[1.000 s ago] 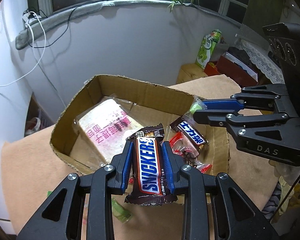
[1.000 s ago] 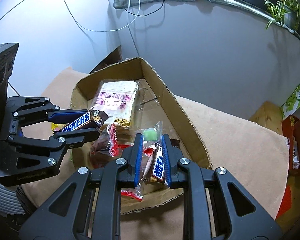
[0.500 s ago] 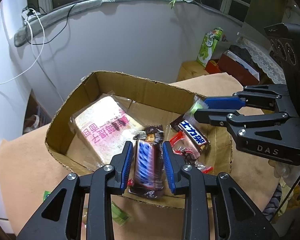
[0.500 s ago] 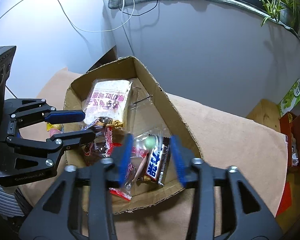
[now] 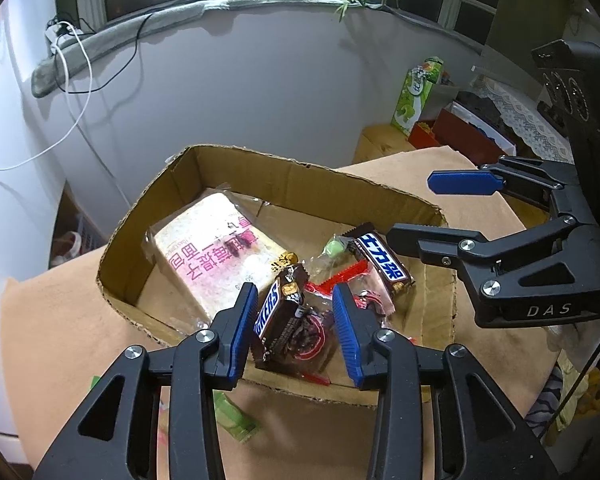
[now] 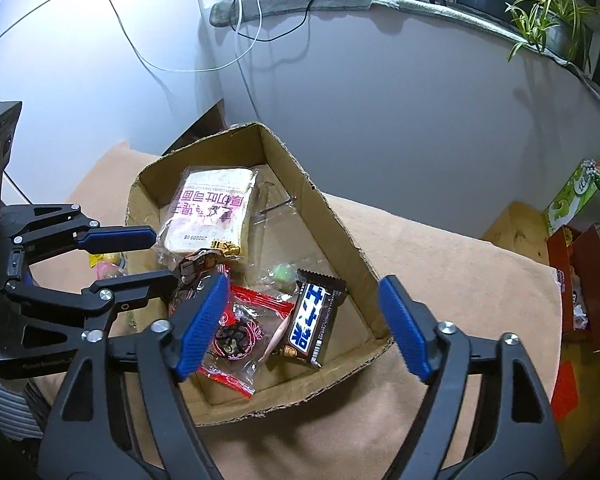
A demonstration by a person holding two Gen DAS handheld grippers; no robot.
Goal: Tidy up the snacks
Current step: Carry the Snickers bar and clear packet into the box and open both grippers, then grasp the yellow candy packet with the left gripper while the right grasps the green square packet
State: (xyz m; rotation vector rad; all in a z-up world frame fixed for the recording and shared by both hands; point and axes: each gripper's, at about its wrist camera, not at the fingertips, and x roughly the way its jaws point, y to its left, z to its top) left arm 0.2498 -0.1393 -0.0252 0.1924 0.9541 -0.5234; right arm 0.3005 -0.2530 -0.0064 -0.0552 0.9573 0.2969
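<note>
A shallow cardboard box (image 5: pixel 284 168) (image 6: pixel 324 208) holds a wrapped bread loaf (image 5: pixel 216 248) (image 6: pixel 212 212), a Snickers bar (image 5: pixel 278 316) lying loose on its edge, a second Snickers bar with Chinese lettering (image 5: pixel 382 260) (image 6: pixel 312 320), a green candy (image 5: pixel 334 246) (image 6: pixel 282 272) and red-trimmed clear packets (image 6: pixel 240 336). My left gripper (image 5: pixel 296 328) is open above the box's near edge, its fingers either side of the Snickers bar. My right gripper (image 6: pixel 300 324) is wide open and empty above the box; it also shows in the left wrist view (image 5: pixel 420 208).
The box stands on a tan cloth-covered table (image 6: pixel 440 272). A green wrapper (image 5: pixel 236 420) lies on the cloth near my left gripper, and yellow and pink candies (image 6: pixel 108 264) lie left of the box. A green carton (image 5: pixel 418 92) and red box (image 6: pixel 580 276) stand beyond the table's right side.
Both grippers opened. The Snickers bar dropped from the left gripper into the box; the Chinese-lettered bar and green candy dropped from the right gripper. Both grippers drew back and up.
</note>
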